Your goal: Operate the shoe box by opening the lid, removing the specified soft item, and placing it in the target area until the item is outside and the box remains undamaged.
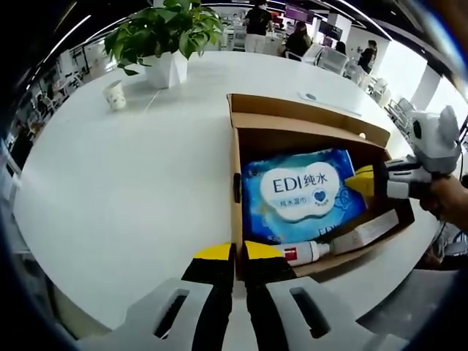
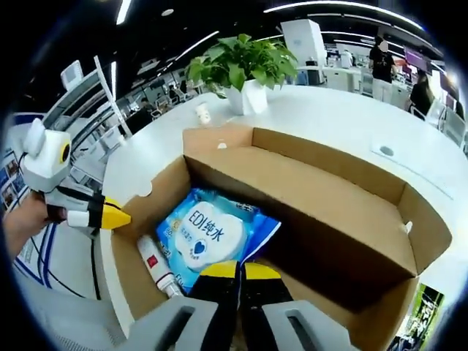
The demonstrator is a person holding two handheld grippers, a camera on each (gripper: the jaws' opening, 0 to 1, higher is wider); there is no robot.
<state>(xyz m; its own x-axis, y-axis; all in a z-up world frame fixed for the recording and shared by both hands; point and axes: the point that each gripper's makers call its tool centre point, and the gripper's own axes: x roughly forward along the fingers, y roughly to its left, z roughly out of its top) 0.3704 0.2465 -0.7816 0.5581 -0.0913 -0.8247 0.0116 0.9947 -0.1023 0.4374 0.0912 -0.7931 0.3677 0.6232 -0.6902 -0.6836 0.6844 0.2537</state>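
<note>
Shoe box [image 1: 245, 142] lies open ahead of left gripper [image 1: 234, 252], jaws closed, empty. Right gripper [image 2: 239, 270], jaws closed, sits above the wipes pack [image 2: 208, 238].

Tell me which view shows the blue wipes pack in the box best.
The left gripper view: the blue wipes pack lies face-on, its label mostly unobstructed. In the right gripper view the pack is tilted, and the right gripper covers its lower edge.

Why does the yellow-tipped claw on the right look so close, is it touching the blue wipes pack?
Cannot tell. In the left gripper view, the right gripper overlaps the wipes pack edge; contact isn't plain.
</note>
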